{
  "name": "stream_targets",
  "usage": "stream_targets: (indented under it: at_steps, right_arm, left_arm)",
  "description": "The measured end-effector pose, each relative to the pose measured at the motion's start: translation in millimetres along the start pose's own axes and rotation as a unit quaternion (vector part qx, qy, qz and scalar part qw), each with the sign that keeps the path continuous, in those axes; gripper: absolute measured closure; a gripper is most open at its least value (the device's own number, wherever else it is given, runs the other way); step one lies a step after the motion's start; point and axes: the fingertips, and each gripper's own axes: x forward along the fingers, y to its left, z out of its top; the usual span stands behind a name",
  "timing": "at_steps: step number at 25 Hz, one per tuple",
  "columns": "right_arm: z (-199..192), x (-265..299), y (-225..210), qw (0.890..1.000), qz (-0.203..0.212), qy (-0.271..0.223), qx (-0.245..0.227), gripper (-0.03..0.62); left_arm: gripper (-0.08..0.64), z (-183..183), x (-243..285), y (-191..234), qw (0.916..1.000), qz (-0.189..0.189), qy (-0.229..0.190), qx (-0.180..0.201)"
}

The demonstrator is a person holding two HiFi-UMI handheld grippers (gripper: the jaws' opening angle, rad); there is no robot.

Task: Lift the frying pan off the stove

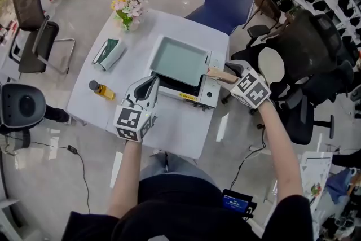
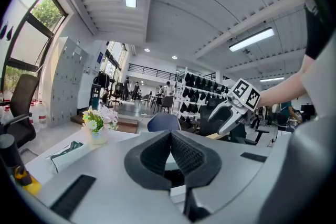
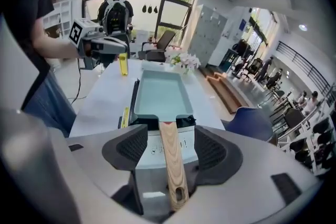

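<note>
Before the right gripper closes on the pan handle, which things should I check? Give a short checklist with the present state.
1. The wooden handle lies between the jaws of the right gripper: ok.
2. Those jaws stand apart, with a gap on each side of the handle: ok.
3. The frying pan sits flat on the stove: ok.
4. The pan is empty: ok.
5. The left gripper, shut and empty, is clear of pan and stove: cannot tell; its tips are very close to them.
</note>
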Motion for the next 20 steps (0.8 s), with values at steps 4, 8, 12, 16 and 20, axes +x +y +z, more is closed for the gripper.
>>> stream_targets:
  at_steps: [4, 8, 12, 16, 20]
  right_arm:
    - [-14, 35, 3, 0.996, 0.043, 0.065, -0.034, 0.331]
    - [-32, 61, 5, 0.986, 0.081, 0.137, -0.056, 0.331]
    - [-38, 73, 8, 0.975, 0.106, 0.183, -0.072, 0.331]
    - [-51, 84, 12, 0.963, 0.125, 0.225, -0.08, 0.331]
    - [-54, 92, 14, 0.96, 0.134, 0.235, -0.074, 0.336]
  left_arm:
    - [0.541, -7, -1, 8, 0.9999, 0.009, 0.006, -0.008]
    - [0.541, -13, 2, 11, 0.9998, 0.009, 0.012, -0.011]
    - [0.541, -16, 3, 12, 0.9997, 0.008, 0.016, -0.017]
    - [0.541, -19, 2, 17, 0.9995, 0.01, 0.015, -0.025]
    - [0.541, -21, 2, 22, 0.9993, 0.016, 0.017, -0.029]
